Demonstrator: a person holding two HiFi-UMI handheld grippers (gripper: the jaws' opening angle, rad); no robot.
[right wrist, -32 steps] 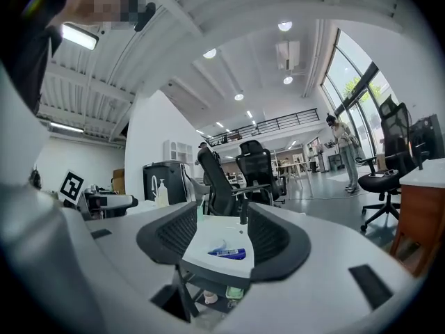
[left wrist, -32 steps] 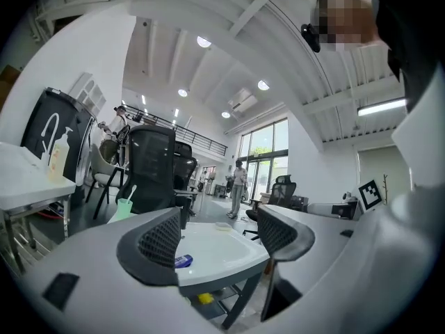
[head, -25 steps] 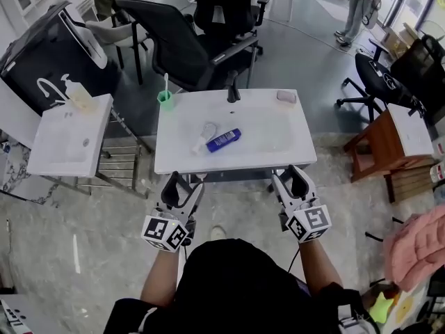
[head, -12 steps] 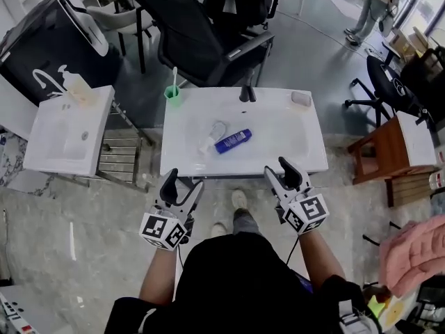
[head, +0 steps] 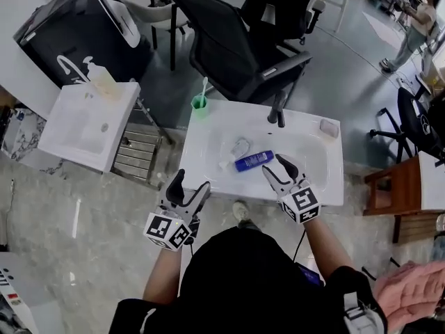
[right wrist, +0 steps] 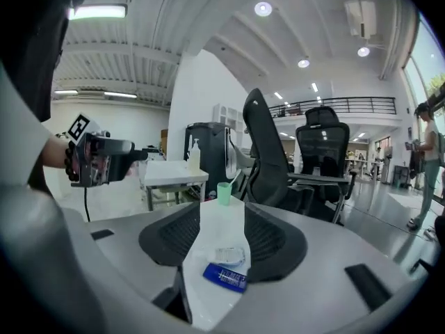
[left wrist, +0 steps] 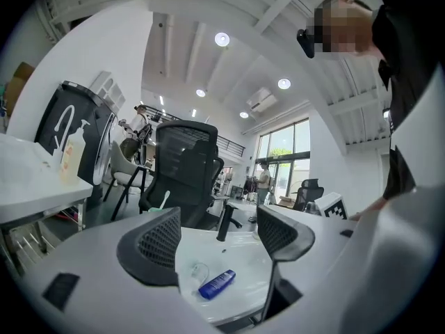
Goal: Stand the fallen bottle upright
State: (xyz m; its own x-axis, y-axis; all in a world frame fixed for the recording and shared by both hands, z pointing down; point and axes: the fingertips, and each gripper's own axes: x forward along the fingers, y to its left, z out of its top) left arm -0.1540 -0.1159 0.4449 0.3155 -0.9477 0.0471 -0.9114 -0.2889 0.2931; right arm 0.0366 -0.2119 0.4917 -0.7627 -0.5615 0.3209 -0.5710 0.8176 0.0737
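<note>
A blue bottle [head: 252, 161] lies on its side near the middle of the white basin table [head: 327, 179], beside a clear crumpled wrapper [head: 238, 148]. My right gripper [head: 277, 169] is open over the table's front edge, just right of the bottle; its jaws have just closed a little, with nothing between them. In the right gripper view the blue bottle [right wrist: 226, 277] and wrapper [right wrist: 228, 256] lie just beyond the right gripper [right wrist: 222, 239]. My left gripper [head: 189, 184] is open and empty off the front left corner. The left gripper [left wrist: 219, 239] faces the bottle [left wrist: 217, 284] from farther back.
A green cup [head: 199, 101] with a toothbrush stands at the back left corner, a black tap [head: 278, 110] at the back, a pinkish soap [head: 328, 127] at the back right. A second basin table [head: 83, 124], a black office chair [head: 236, 47] and a wooden stool [head: 389, 186] surround it.
The person has stepped up to the table. My right gripper moved forward over the front edge toward the bottle. The left gripper came forward too, staying off the table.
</note>
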